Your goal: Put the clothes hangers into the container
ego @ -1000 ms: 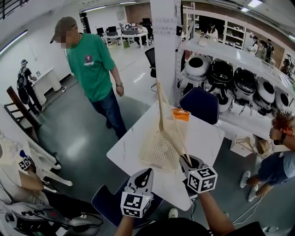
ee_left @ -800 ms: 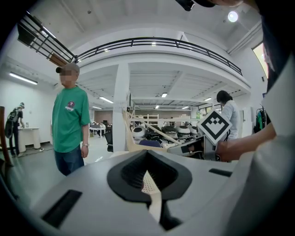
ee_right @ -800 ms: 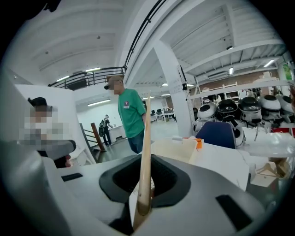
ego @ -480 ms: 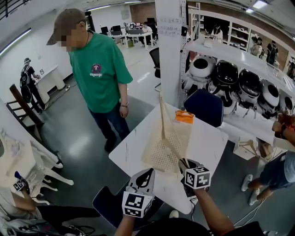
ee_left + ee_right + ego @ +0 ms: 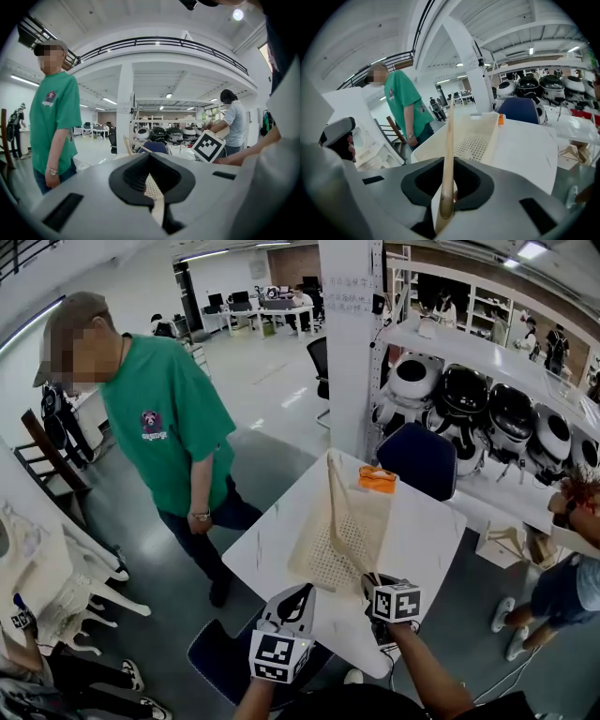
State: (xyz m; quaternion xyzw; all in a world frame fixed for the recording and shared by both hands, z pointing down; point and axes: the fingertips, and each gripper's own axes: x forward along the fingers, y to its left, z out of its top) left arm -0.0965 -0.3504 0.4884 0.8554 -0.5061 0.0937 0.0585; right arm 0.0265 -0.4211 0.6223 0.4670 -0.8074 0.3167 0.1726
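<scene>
A wooden clothes hanger (image 5: 339, 500) stands steeply up over the cream perforated basket (image 5: 314, 570) on the white table (image 5: 427, 540). My right gripper (image 5: 373, 579) is shut on the hanger's lower end at the basket's near right corner. In the right gripper view the hanger (image 5: 449, 140) rises from between the jaws of the right gripper (image 5: 446, 206), with the basket (image 5: 490, 140) beyond it. My left gripper (image 5: 298, 592) hovers at the table's near edge, shut and holding nothing. Through its narrow slit in the left gripper view a strip of the basket (image 5: 150, 186) shows.
A person in a green shirt (image 5: 159, 427) stands left of the table. An orange object (image 5: 377, 478) lies beyond the basket. A blue chair (image 5: 422, 456) stands behind the table, another (image 5: 214, 652) at its near corner. Shelves with round black-and-white devices (image 5: 487, 395) are at right.
The hanger has come down and leaned over the basket as my right gripper drew back and left. The person in green has walked closer and further left. My left gripper has barely moved.
</scene>
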